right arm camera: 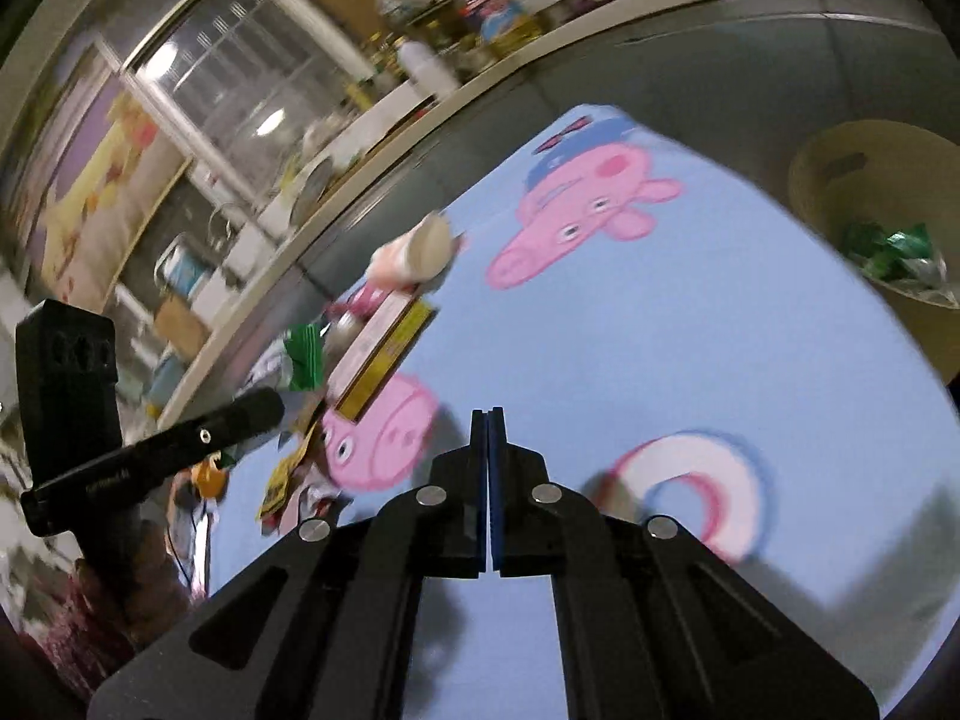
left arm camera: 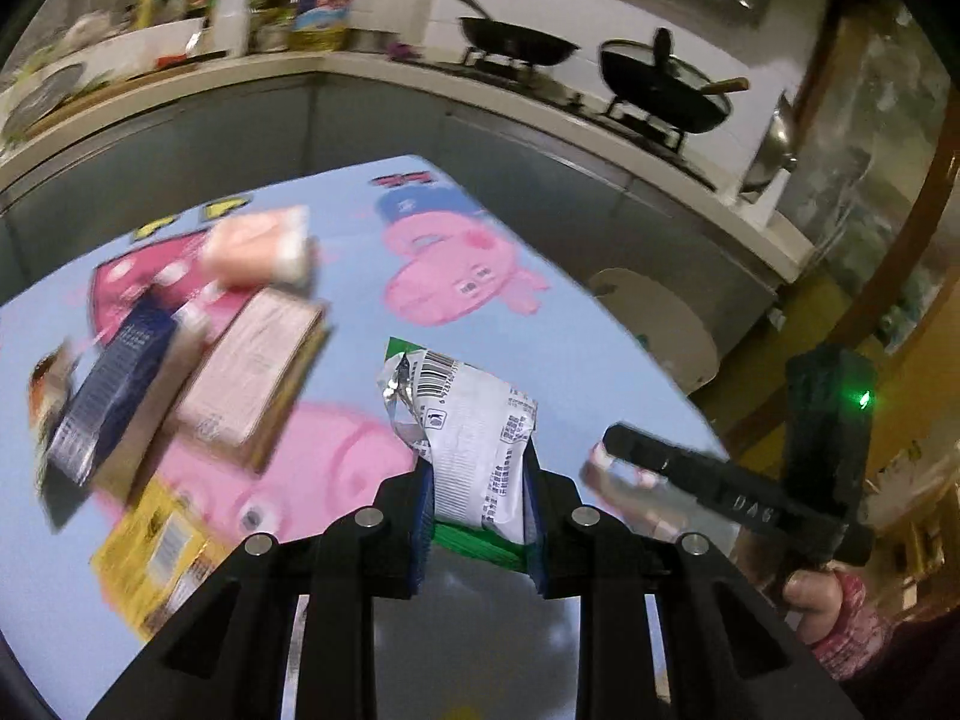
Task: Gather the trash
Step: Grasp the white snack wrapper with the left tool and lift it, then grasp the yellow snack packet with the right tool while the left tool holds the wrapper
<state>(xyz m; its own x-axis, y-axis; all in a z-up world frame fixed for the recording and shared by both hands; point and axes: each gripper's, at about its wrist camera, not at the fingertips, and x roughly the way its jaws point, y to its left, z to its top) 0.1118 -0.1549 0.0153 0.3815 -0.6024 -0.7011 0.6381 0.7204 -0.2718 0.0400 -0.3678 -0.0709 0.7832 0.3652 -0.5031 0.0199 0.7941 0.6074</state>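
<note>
on the blue cartoon-pig tabletop [left arm camera: 540, 324], seen from the left wrist, the leftmost thing is a dark blue box [left arm camera: 108, 396], blurred and tilted. just right of it and touching lies a pink box [left arm camera: 252, 372], and behind them sits a peach-coloured pack [left arm camera: 258, 246], also blurred. nearer the camera, a yellow packet [left arm camera: 156, 558] lies flat at the lower left. at centre, the left gripper [left arm camera: 477, 474] has its jaws clamped on a silver wrapper [left arm camera: 468, 432], crumpled, with a barcode on top and a green edge below; it is held up above the tabletop. right of it the right gripper's black body shows, with a green light lit, and a hand [left arm camera: 840, 618] in a pink sleeve grips the handle. past the far edge of the tabletop stands a beige bin [left arm camera: 660, 324], and on the stove behind are two black woks [left arm camera: 516, 42].

from the right wrist, the left gripper's black body is at the far left, the wrapper's green edge [right arm camera: 306, 354] just visible beyond it. the boxes stack [right arm camera: 384, 348] lies mid-left, near a pig's head print. at centre the right gripper [right arm camera: 488, 420] has its jaws pressed together with nothing between them, above bare blue cloth. at the far right the bin [right arm camera: 816, 180] holds green and silver wrappers [right arm camera: 894, 252].
</note>
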